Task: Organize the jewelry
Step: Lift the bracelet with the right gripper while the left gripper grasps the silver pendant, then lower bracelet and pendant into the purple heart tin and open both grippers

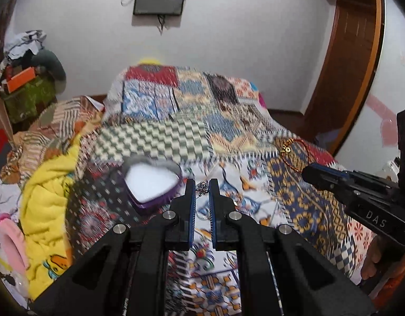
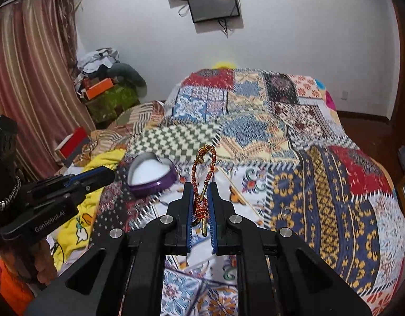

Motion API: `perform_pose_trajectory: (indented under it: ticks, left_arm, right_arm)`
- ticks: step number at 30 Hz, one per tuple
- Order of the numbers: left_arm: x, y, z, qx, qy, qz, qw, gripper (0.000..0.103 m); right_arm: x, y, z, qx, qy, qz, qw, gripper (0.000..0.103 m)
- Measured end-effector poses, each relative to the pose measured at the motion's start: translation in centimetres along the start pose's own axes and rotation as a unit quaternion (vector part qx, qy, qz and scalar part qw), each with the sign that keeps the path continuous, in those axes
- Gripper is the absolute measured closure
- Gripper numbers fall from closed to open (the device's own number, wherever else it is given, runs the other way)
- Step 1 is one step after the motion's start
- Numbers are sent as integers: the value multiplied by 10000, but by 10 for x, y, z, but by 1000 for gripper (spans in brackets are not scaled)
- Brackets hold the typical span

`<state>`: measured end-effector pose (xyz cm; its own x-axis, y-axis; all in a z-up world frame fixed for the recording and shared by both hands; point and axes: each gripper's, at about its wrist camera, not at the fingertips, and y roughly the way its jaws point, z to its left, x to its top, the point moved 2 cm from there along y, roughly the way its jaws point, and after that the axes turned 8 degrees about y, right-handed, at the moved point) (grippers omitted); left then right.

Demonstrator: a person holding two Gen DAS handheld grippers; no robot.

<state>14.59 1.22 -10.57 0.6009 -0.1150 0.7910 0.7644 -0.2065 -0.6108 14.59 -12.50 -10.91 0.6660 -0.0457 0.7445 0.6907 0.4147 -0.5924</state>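
Bracelet [image 2: 203, 173] loop upright, perhaps tilted slightly

A bed [image 2: 294, 137] covered by a patchwork quilt [image 1: 192, 110] was seen at centre. A white wall [image 1: 242, 39] was located at 12 o'clock, with a dark screen [image 2: 214, 4] mounted on it. Striped curtains [image 2: 31, 73] were hung at 9 o'clock. A wooden door frame [image 1: 355, 60] was positioned at 2 o'clock.

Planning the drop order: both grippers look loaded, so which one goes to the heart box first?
Left, probably. The left gripper, shut on a small silver charm, sits right beside the open heart box; the right gripper, holding the red braided bracelet, is farther off.
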Motion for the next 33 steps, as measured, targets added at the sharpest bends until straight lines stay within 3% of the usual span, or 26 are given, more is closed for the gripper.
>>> perform_pose_trajectory:
  ticks: [17,33]
  left_arm:
    - [24,6,43,328,-164,-374,9986,95]
    - [22,52,89,371,-538,-103,9978,95]
  right_arm:
    - [28,37,44,576,-323,-68,9978,94]
    - [28,115,61,889,-513,604,9929,94]
